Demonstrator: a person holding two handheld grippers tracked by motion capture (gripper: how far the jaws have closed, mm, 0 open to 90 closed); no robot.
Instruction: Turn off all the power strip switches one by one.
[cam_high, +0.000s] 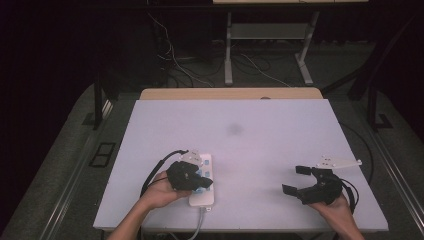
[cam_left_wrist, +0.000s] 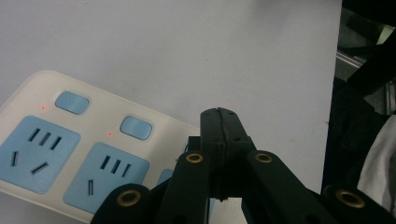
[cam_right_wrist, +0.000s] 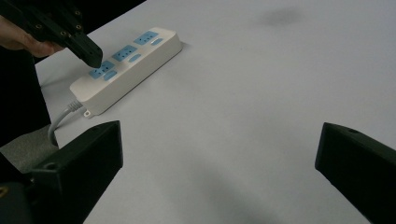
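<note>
A white power strip (cam_high: 206, 198) with blue sockets lies near the table's front left, with its cable (cam_high: 199, 221) running off the front edge. My left gripper (cam_high: 201, 181) is shut with nothing between its jaws, and its tip is right over the strip. In the left gripper view the closed jaws (cam_left_wrist: 219, 117) point down over the strip (cam_left_wrist: 93, 116), and small red lights glow beside two blue switches. The right gripper view shows the left gripper (cam_right_wrist: 93, 57) with its tip over a socket near the cable end of the strip (cam_right_wrist: 140, 60). My right gripper (cam_high: 294, 180) stands open and empty at the front right, its jaws (cam_right_wrist: 219, 154) wide apart.
The white board (cam_high: 260, 150) carries a dark smudge (cam_high: 234, 130) towards the back. A wooden table edge (cam_high: 230, 93) shows behind it. Cables and metal desk legs (cam_high: 228, 55) lie on the floor beyond.
</note>
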